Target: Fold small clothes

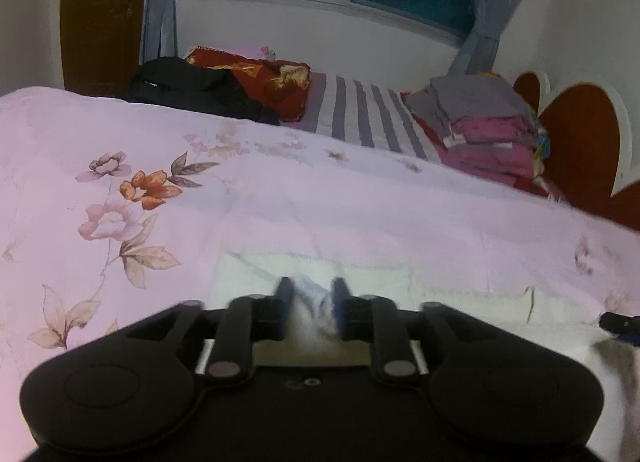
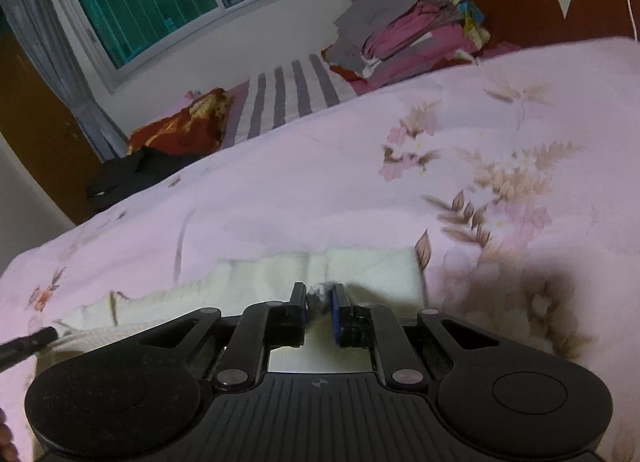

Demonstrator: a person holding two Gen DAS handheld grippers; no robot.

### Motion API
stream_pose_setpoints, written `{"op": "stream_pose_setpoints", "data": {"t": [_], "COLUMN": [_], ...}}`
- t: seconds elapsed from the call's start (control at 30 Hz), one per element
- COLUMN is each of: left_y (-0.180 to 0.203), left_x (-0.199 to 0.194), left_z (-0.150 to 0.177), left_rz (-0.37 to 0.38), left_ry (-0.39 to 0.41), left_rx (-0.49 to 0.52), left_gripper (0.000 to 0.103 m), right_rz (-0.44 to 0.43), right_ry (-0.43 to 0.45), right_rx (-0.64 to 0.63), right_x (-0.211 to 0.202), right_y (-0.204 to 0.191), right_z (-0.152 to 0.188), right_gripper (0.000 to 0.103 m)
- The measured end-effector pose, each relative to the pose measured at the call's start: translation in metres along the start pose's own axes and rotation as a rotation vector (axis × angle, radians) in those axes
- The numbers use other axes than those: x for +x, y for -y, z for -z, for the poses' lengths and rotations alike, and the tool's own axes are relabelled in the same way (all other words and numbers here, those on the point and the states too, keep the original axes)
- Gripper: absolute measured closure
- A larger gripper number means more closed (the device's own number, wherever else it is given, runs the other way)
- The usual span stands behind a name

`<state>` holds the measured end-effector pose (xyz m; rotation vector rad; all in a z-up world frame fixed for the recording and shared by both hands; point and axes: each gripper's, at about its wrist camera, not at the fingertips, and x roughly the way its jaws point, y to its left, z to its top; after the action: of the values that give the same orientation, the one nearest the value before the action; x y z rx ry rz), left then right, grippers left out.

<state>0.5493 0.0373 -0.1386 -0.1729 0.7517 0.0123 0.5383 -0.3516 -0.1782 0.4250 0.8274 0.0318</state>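
A small cream-white garment lies flat on the pink floral bedspread, folded into a long band just beyond both grippers. My left gripper points down at its near edge, jaws parted, with a crumpled tuft of the white cloth standing between them and a gap beside the left pad. In the right wrist view the same garment lies ahead. My right gripper has its jaws slightly apart around a small white bunch of cloth. Each view catches the other gripper's dark tip at its edge.
A stack of folded pink and grey clothes sits at the head of the bed by the red headboard. A black garment and a red floral pillow lie at the far side on a striped sheet, under the window.
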Motion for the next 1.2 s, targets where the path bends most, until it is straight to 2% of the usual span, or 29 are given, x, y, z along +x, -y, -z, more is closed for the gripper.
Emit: {"op": "stream_pose_setpoints", "data": {"t": [0.03,0.07,0.1,0.13,0.3,0.37,0.43,0.47,0.5,0.57,0.6,0.63,0.67,0.73,0.8,0.97,1.03,1.1,1.2], "left_y": [-0.002,-0.006,-0.01,-0.013,-0.015,-0.011,-0.007,-0.005,-0.004,-0.003,-0.002,-0.001,0.001,0.002,0.004,0.01,0.011,0.01,0.011], "left_x": [-0.002,-0.005,-0.008,-0.01,0.0,0.008,0.016,0.021,0.025,0.03,0.03,0.028,0.027,0.025,0.02,0.001,0.001,0.012,0.03], "left_z": [-0.003,-0.005,-0.007,-0.008,-0.008,-0.004,-0.001,0.0,0.001,0.004,0.006,0.007,0.008,0.01,0.011,0.004,0.001,0.002,0.014], "left_rz": [-0.004,0.001,0.012,0.02,0.059,0.069,0.077,0.077,0.073,0.077,0.078,0.073,0.071,0.065,0.052,0.01,-0.013,-0.025,-0.059], "left_ry": [0.008,0.02,0.034,0.04,0.001,-0.019,-0.038,-0.051,-0.066,-0.09,-0.088,-0.079,-0.071,-0.055,-0.017,0.128,0.158,0.128,0.057], "left_rx": [-0.005,-0.014,-0.021,-0.018,0.07,0.097,0.115,0.126,0.135,0.151,0.164,0.18,0.192,0.204,0.214,0.2,0.176,0.159,0.184], "left_gripper": [0.054,0.039,0.037,0.037,0.043,0.046,0.052,0.06,0.073,0.089,0.092,0.093,0.098,0.099,0.099,0.1,0.1,0.1,0.1], "right_rz": [0.011,0.019,0.023,0.012,-0.003,-0.005,-0.015,-0.026,-0.029,-0.033,-0.042,-0.054,-0.066,-0.072,-0.087,-0.085,-0.085,-0.074,-0.037], "right_ry": [0.013,0.033,0.06,0.079,0.048,0.037,0.007,-0.011,-0.024,-0.041,-0.049,-0.058,-0.07,-0.07,-0.073,0.018,0.054,0.064,0.013], "right_rx": [-0.011,-0.022,-0.036,-0.059,-0.154,-0.196,-0.224,-0.232,-0.242,-0.261,-0.267,-0.272,-0.28,-0.306,-0.306,-0.3,-0.294,-0.29,-0.284], "right_x": [-0.001,-0.004,-0.007,-0.01,-0.007,-0.001,0.007,0.012,0.016,0.021,0.023,0.025,0.026,0.027,0.027,0.015,0.011,0.015,0.034], "right_y": [-0.001,-0.001,-0.001,-0.001,0.001,-0.001,-0.002,-0.003,-0.003,-0.003,-0.003,-0.002,-0.002,-0.004,-0.005,-0.008,-0.009,-0.011,-0.008], "right_z": [-0.002,-0.004,-0.006,-0.006,-0.005,-0.001,0.002,0.003,0.005,0.007,0.009,0.009,0.011,0.012,0.01,0.004,-0.002,-0.006,-0.003], "right_gripper": [0.037,0.018,0.007,0.007,0.008,0.011,0.03,0.033,0.037,0.041,0.048,0.065,0.071,0.08,0.098,0.099,0.1,0.1,0.1]}}
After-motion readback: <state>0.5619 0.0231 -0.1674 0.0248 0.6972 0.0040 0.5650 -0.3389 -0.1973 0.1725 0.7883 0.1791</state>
